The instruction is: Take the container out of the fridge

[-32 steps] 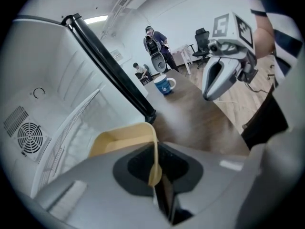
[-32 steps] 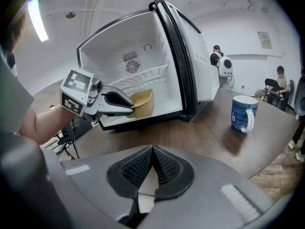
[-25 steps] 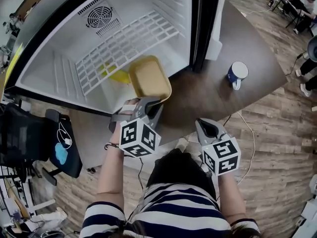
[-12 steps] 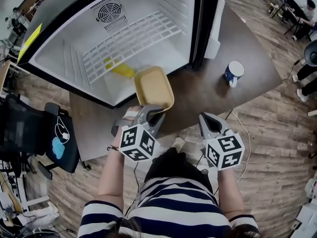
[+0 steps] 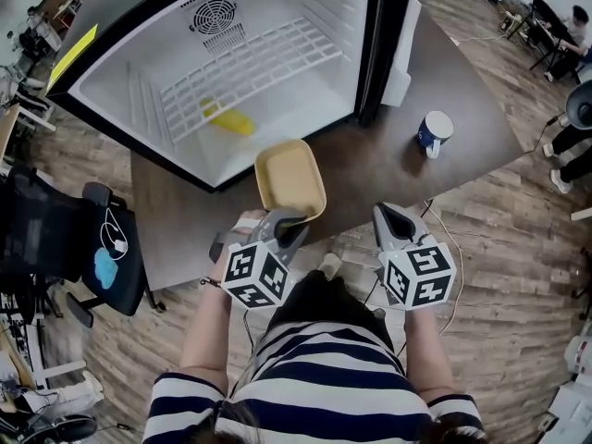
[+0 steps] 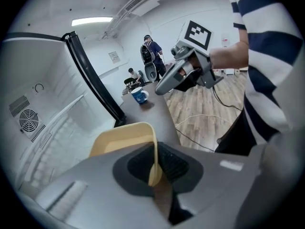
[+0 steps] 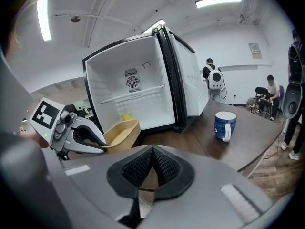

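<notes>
The tan rectangular container (image 5: 290, 179) is outside the open fridge (image 5: 139, 100), held above the dark table (image 5: 388, 160). My left gripper (image 5: 284, 218) is shut on its near rim; in the left gripper view the container's wall (image 6: 153, 151) stands pinched between the jaws. The container (image 7: 119, 133) also shows in the right gripper view, left of centre, with the left gripper (image 7: 97, 146) on it. My right gripper (image 5: 387, 216) hovers over the table's front edge, jaws shut with nothing between them.
A yellow item (image 5: 229, 119) lies on the fridge floor under a white wire shelf (image 5: 250, 58). A blue mug (image 5: 432, 132) stands on the table to the right. The fridge door (image 5: 398, 35) hangs open beside it. People sit in the far room.
The left gripper has drawn the container out of the fridge mouth towards me, over the table. The right gripper has stayed about where it was.
</notes>
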The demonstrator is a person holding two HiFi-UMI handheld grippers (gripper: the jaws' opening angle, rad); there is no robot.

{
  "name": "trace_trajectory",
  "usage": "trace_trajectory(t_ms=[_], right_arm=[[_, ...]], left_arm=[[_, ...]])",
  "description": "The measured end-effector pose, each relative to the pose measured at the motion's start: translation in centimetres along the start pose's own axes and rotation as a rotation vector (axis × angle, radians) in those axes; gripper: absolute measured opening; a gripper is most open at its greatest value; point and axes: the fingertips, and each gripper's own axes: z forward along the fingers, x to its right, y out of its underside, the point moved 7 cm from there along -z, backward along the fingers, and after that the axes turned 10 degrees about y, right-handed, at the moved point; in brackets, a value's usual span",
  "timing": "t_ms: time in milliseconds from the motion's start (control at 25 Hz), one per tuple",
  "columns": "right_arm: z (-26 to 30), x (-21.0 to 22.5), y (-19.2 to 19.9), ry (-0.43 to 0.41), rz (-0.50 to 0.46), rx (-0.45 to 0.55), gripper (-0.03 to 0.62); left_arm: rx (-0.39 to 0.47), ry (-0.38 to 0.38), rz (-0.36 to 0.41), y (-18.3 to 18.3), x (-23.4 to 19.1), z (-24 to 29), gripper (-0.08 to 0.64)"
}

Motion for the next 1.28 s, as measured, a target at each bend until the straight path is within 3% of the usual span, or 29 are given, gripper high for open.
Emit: trace_trajectory(t_ms=[560,1280], right_arm=[[0.2,-0.4,0.2,0.012,-0.018,-0.008,-0.009],[0.3,-1.2,0.2,0.011,-0.009,0.001,-0.009]], left_arm=[[-0.013,0.081,-0.036,1.1,3.1,0.9,0.0],[-0.012,0.065,-0.027,1.0,2.7,0.4,0.0]])
